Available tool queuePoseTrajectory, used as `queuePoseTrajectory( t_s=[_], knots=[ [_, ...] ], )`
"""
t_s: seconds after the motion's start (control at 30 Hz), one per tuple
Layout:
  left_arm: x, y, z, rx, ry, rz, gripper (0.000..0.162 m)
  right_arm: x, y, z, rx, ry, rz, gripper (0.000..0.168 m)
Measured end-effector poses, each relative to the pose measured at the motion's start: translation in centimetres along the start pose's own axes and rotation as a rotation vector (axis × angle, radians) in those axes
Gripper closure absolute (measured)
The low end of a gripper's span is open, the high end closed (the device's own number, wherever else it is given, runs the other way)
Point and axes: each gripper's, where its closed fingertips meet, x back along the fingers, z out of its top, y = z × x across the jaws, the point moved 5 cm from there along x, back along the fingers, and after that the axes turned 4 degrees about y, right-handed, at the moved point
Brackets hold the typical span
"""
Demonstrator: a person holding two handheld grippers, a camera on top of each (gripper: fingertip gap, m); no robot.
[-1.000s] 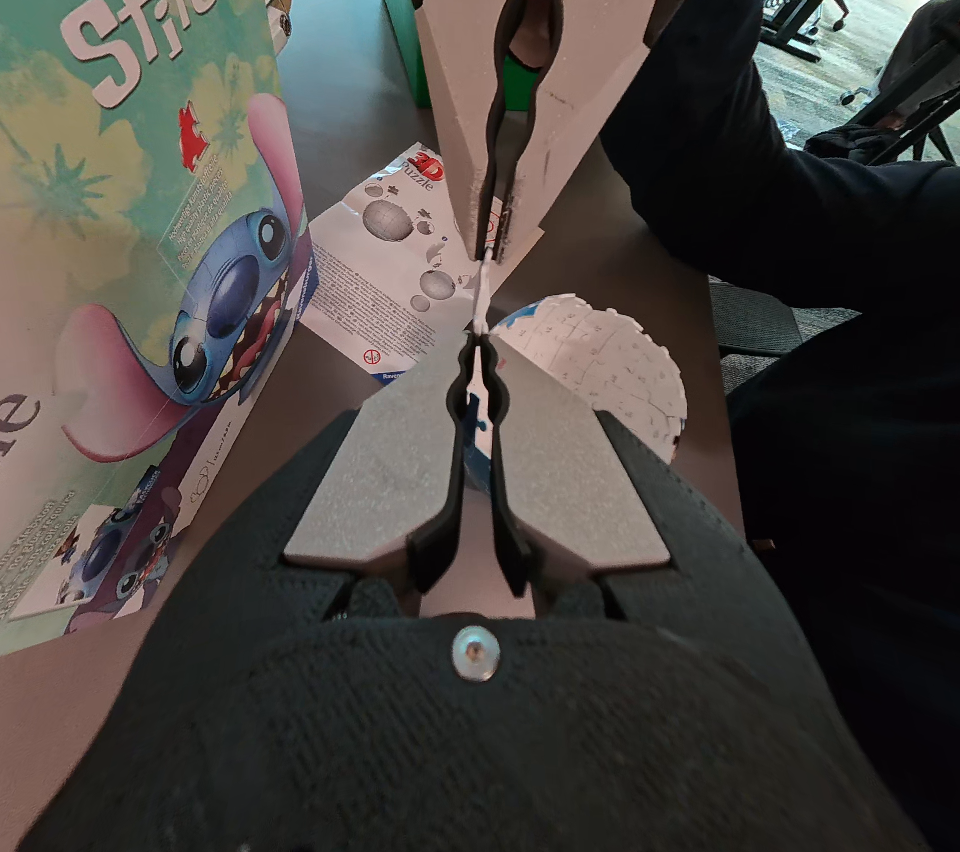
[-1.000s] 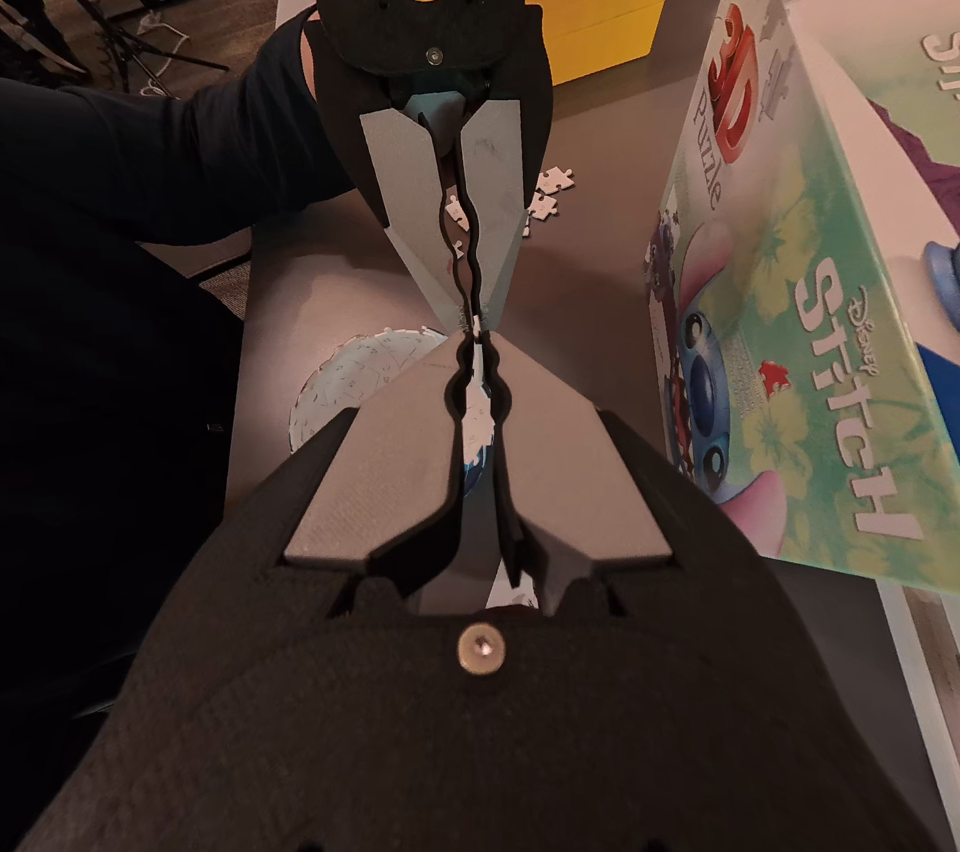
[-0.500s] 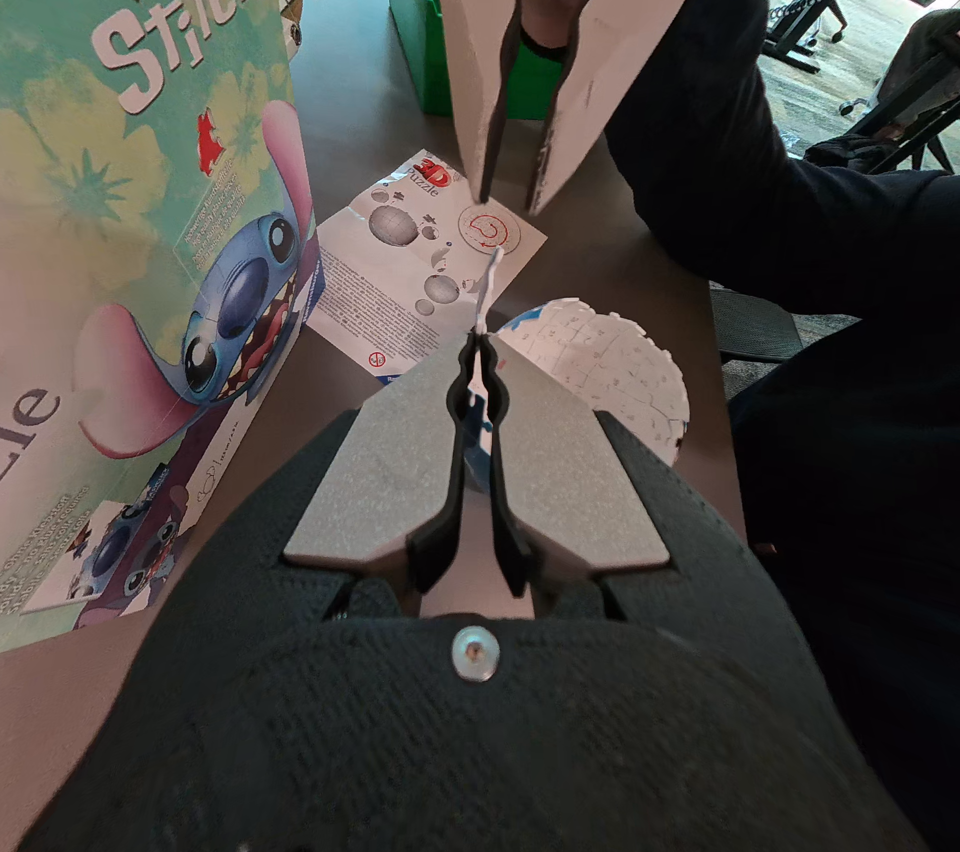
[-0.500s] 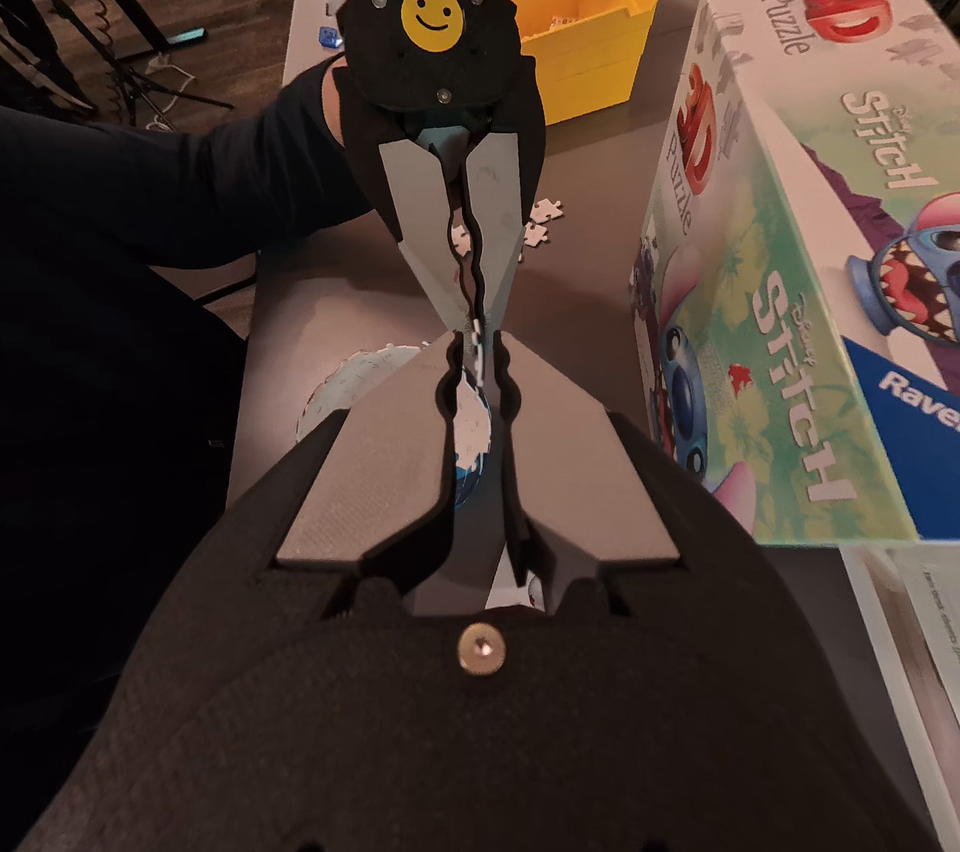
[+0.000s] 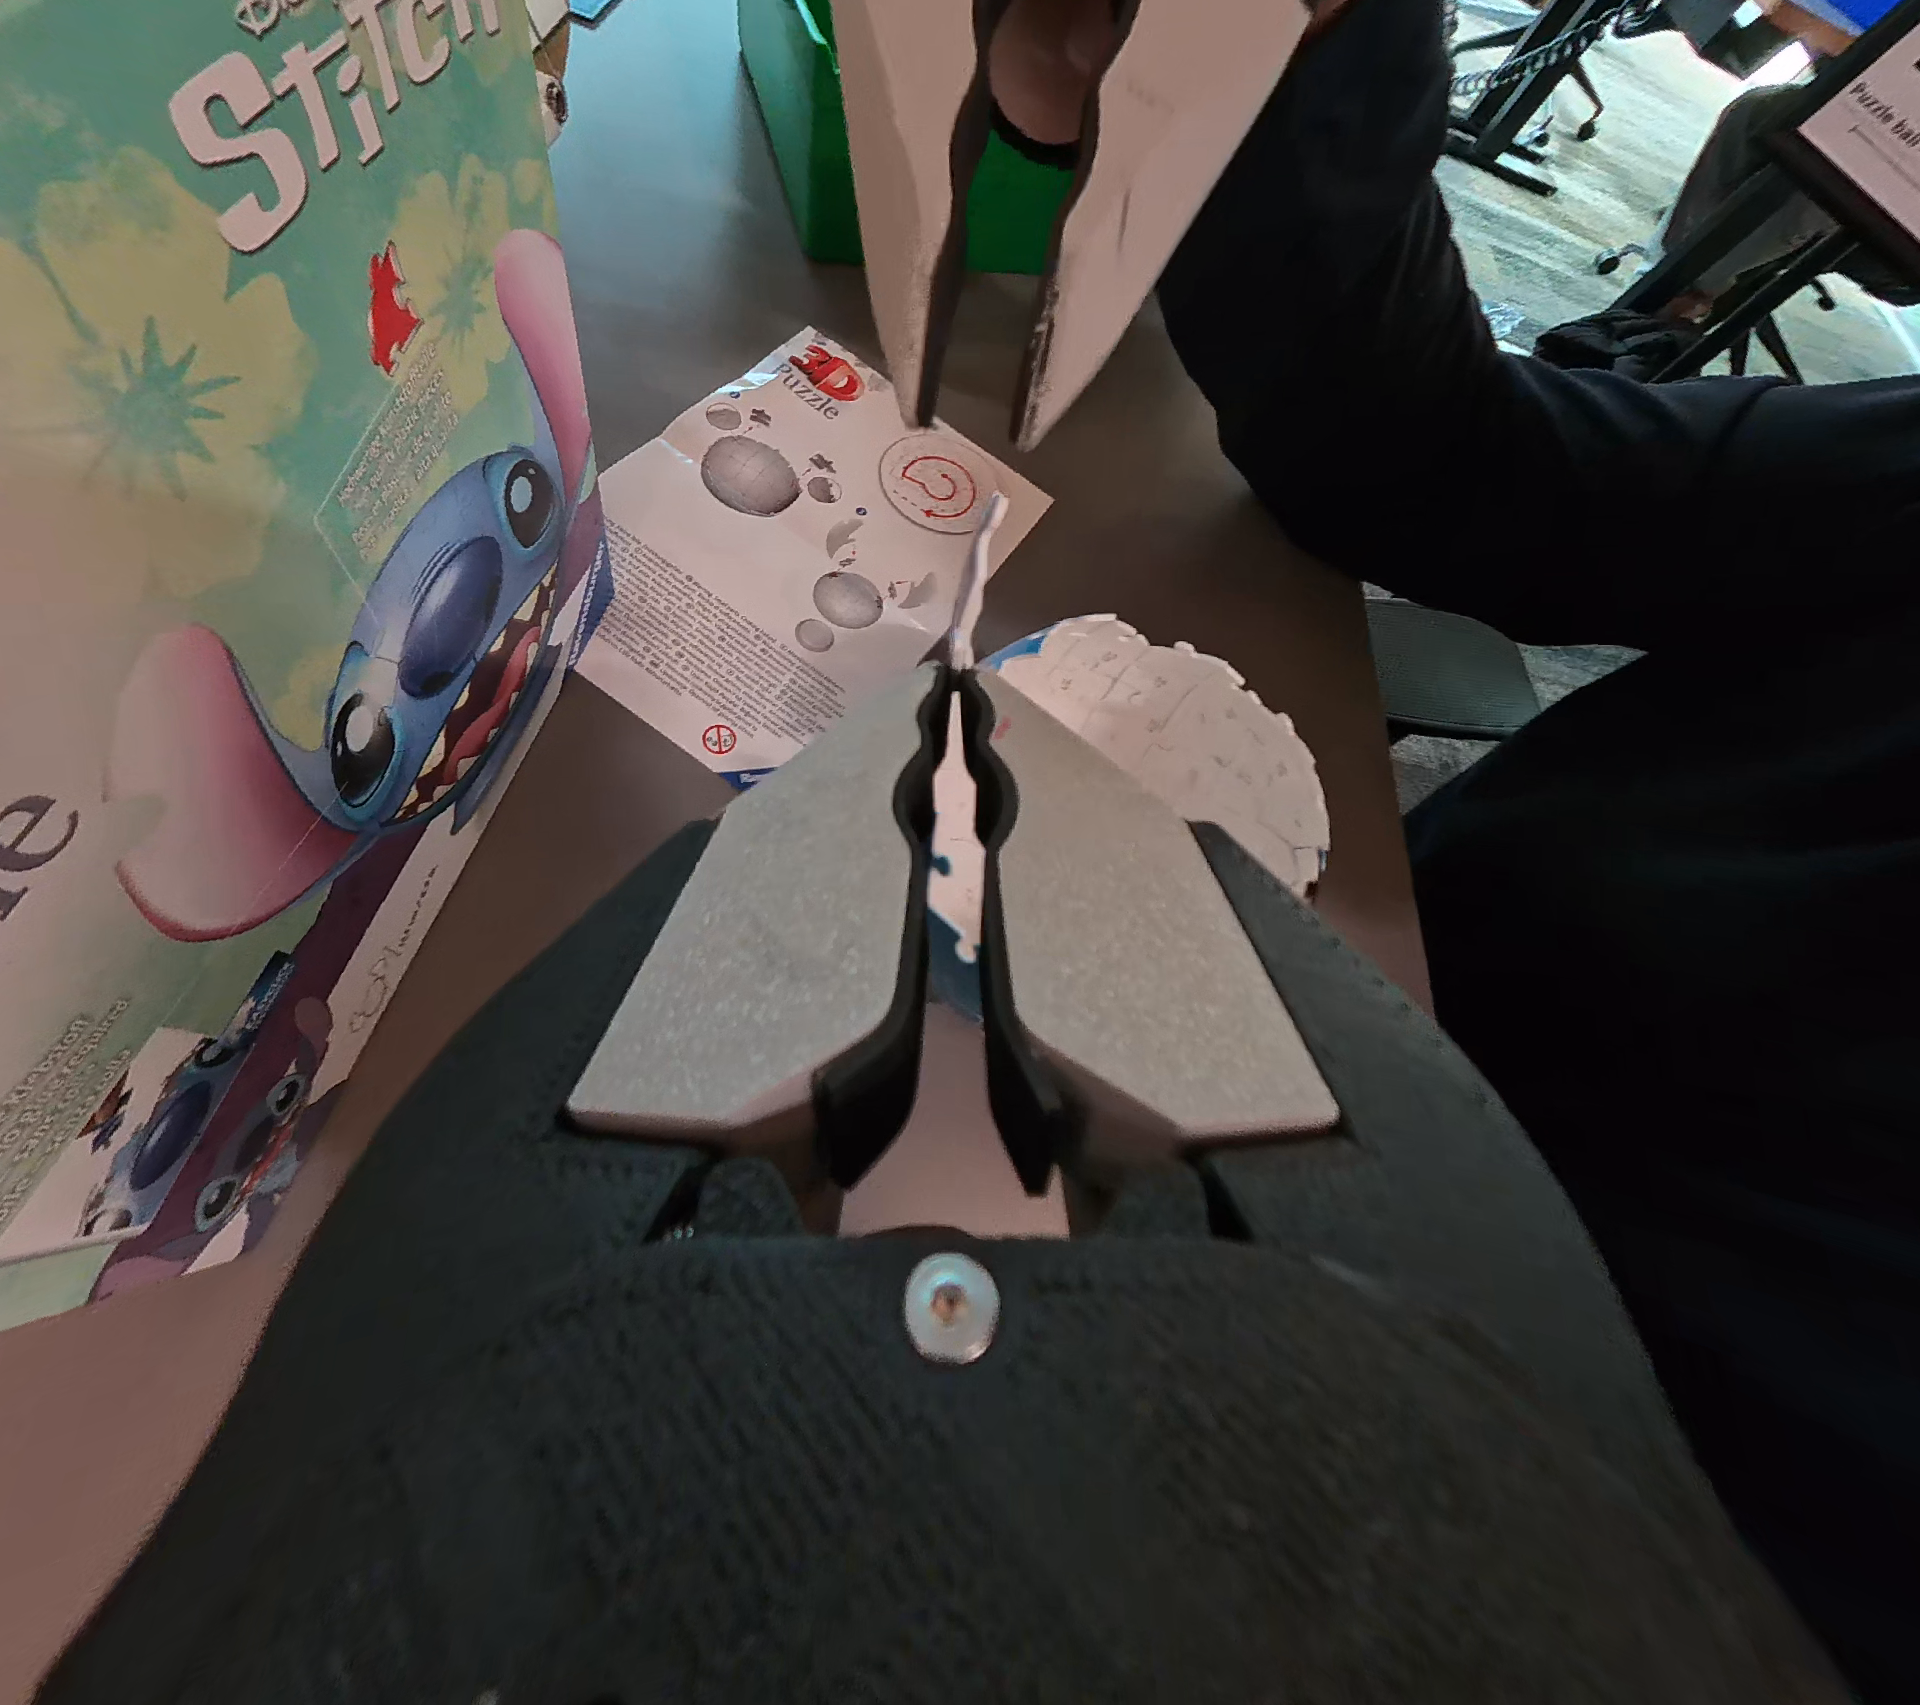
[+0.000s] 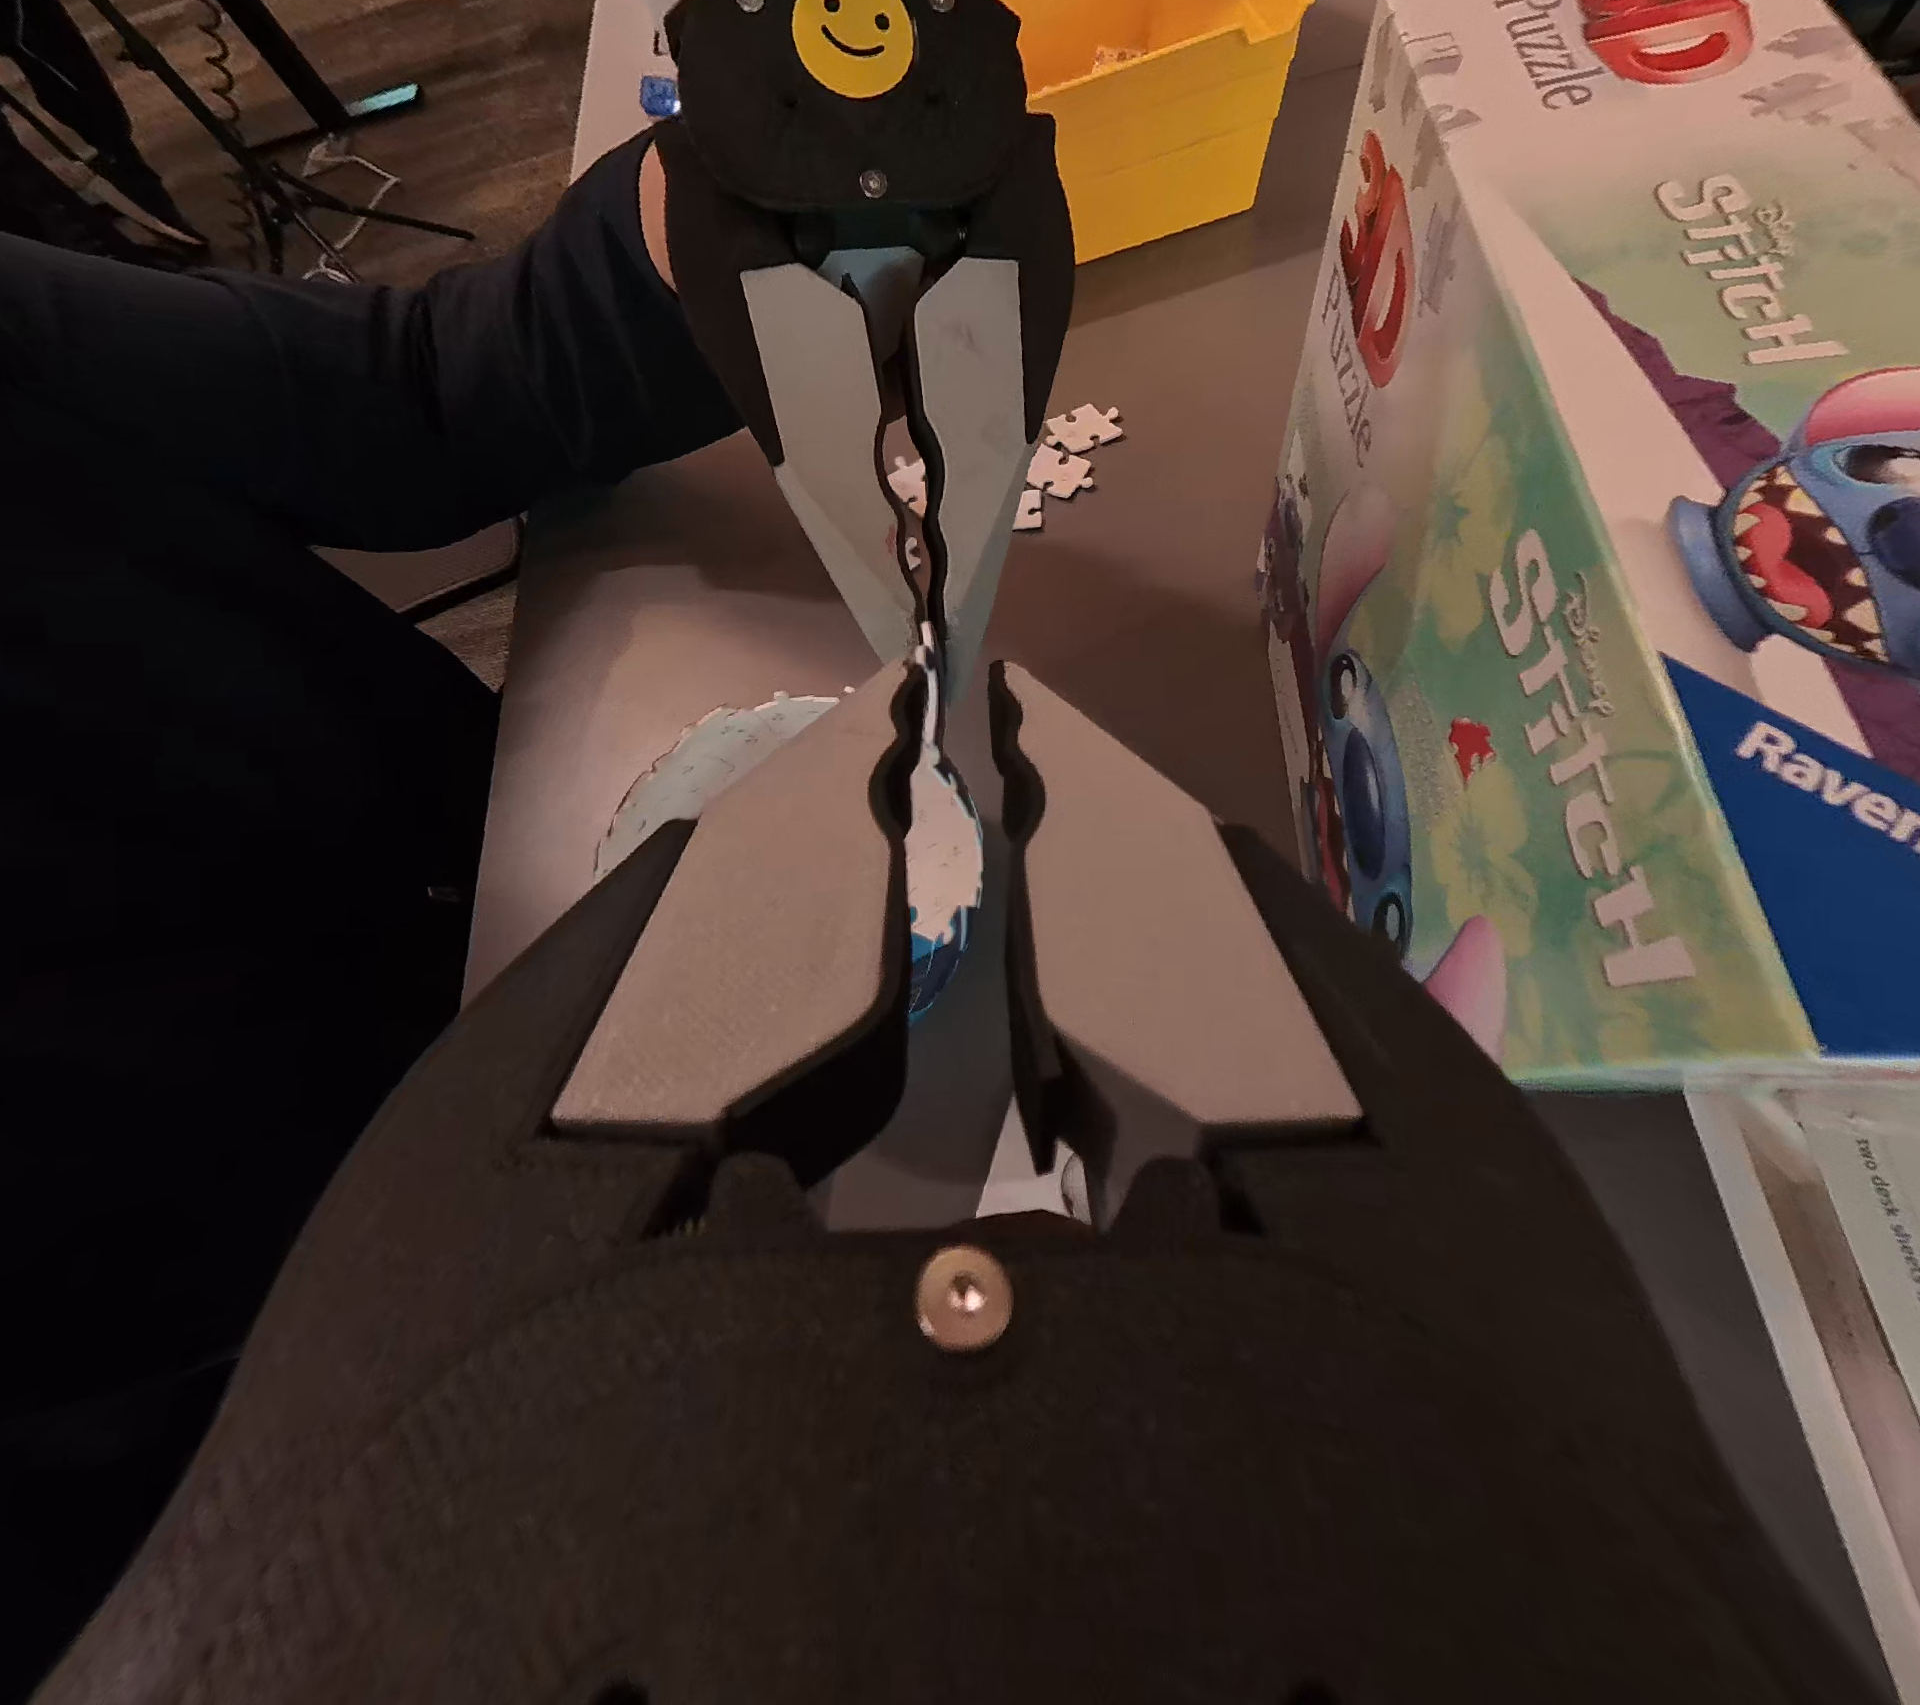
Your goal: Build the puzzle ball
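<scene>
The right tool (image 6: 951, 679) has opened and released the puzzle strip (image 5: 971, 585); left tool (image 5: 954, 681) still grips it.

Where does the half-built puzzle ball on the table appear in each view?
Left wrist view: half-built puzzle ball right of centre, behind the left gripper.
Right wrist view: it lies left of centre, partly hidden by the right gripper.
Shared landmark: the puzzle box.

Left tool (image 5: 958, 687): black textured body, grey wedge fingers (image 5: 790, 959) with wavy black pads, silver screw (image 5: 951, 1307) at centre. Right tool (image 6: 951, 684): same build, same screw (image 6: 964, 1310). Left tool body bears yellow smiley disc (image 6: 852, 30), white label above. Person wears dark long sleeves (image 5: 1558, 450).
</scene>
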Motion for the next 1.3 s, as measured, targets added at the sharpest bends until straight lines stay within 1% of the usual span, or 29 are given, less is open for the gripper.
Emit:
queuePoseTrajectory(
  t_s=[0.27,0.37,0.43,0.53,0.7,0.77,0.83,0.93,1.03,1.1,1.2,1.3],
  knots=[
    [0.1,0.0,0.0,0.076,0.017,-0.054,0.162,-1.0,-0.3,-0.4,0.001,-0.036,0.033,0.158],
    [0.1,0.3,0.0,0.116,0.024,-0.102,0.162,-1.2,-0.2,-0.6,-0.003,-0.042,0.037,0.161],
    [0.0,0.3,-0.2,0.114,0.014,-0.104,0.162,-1.4,-0.3,-0.7,-0.006,-0.051,0.047,0.168],
    [-0.1,0.2,-0.4,0.108,-0.002,-0.091,0.162,-1.6,-0.2,-1.0,-0.011,-0.069,0.046,0.168],
    [0.0,0.4,-0.5,0.119,-0.012,-0.114,0.162,-1.6,-0.1,-1.2,-0.029,-0.069,0.065,0.168],
    [0.2,0.5,-0.5,0.126,-0.026,-0.116,0.155,-1.6,-0.2,-1.2,-0.034,-0.063,0.068,0.168],
    [0.7,0.5,-0.4,0.120,-0.029,-0.094,0.153,-1.5,-0.3,-1.0,-0.037,-0.052,0.069,0.168],
    [2.1,0.9,-0.2,0.109,-0.033,-0.040,0.144,-1.1,-0.6,-0.6,-0.027,-0.025,0.052,0.168],
    [4.0,1.9,-0.3,0.103,0.024,0.018,0.143,-1.0,-1.4,-0.6,-0.037,0.002,0.032,0.168],
    [4.6,2.3,-1.3,0.108,0.035,0.075,0.143,-1.3,-2.3,-1.2,-0.017,-0.019,0.004,0.168],
    [4.7,3.0,-3.8,0.087,0.005,0.163,0.143,-1.9,-3.4,-2.3,0.011,-0.068,-0.054,0.168],
    [4.6,3.5,-6.2,0.059,0.009,0.203,0.143,-2.5,-4.1,-2.6,0.066,-0.062,-0.109,0.168]
  ],
)
